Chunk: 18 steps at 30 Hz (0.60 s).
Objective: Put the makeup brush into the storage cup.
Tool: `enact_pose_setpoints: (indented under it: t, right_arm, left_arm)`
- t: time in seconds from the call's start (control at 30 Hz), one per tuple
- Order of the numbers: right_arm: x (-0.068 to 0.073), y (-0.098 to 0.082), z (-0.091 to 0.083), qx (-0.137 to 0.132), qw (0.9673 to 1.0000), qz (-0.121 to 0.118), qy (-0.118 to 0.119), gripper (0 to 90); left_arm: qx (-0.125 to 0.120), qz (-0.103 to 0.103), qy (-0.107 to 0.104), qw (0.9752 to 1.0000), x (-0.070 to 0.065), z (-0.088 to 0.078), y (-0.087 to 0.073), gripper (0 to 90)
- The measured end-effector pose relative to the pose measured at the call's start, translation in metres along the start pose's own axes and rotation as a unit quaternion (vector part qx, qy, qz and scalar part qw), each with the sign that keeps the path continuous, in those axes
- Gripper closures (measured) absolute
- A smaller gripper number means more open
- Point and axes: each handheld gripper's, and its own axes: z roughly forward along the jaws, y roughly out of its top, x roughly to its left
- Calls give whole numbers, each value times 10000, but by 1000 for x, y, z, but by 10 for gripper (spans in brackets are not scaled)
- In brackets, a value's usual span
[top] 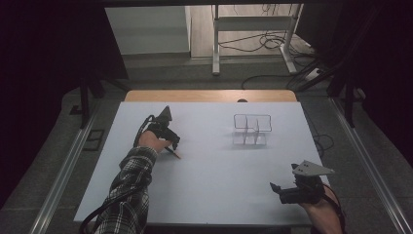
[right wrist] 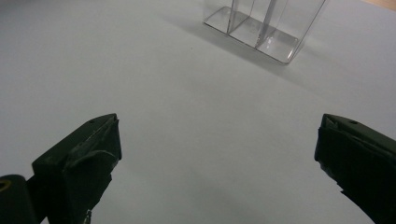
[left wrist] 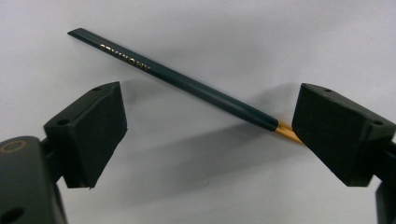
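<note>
White tabletop (top: 214, 165) under us, we should centre our open left gripper (left wrist: 210, 126) over the pencil (left wrist: 177, 79) beside the clear organizer (top: 251, 129), right gripper (right wrist: 215, 154) open, empty

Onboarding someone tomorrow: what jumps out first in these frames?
The dark green pencil lying on the white table, between the wide-open jaws of the left gripper, its bare wood tip beside one pad. Next, the clear divided holder standing alone toward the far right of the table. The right gripper sits open near the front right corner with nothing between its jaws.
</note>
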Motion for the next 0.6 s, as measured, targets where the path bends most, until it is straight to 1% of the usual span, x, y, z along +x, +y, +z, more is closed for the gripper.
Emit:
enact_pose_setpoints:
  t: [0.07,0.1,0.23,0.43,0.5,0.53,0.57,0.6]
  right_arm:
    - [0,0,0,4,10000,-2,8,6]
    - [0,0,0,4,10000,4,11,6]
    - [0,0,0,5,10000,1,18,6]
    - [1,0,0,16,10000,-14,27,6]
    - [1,0,0,7,10000,-7,28,6]
    - [1,0,0,7,10000,-7,29,7]
    - [1,0,0,7,10000,-7,29,7]
    - [1,0,0,10,10000,-15,29,7]
  left_arm:
    - [-2,-36,6,10000,0,2,0,99]
    - [40,-31,-2,10000,0,2,1,98]
    - [53,-35,10,10000,-1,5,1,104]
    - [68,-75,-14,9999,0,8,1,160]
    - [61,-73,54,9999,0,7,1,177]
    - [50,-81,62,9999,-1,7,1,203]
    - [53,-83,59,9999,0,7,1,203]
    - [40,-85,100,9999,-1,6,1,215]
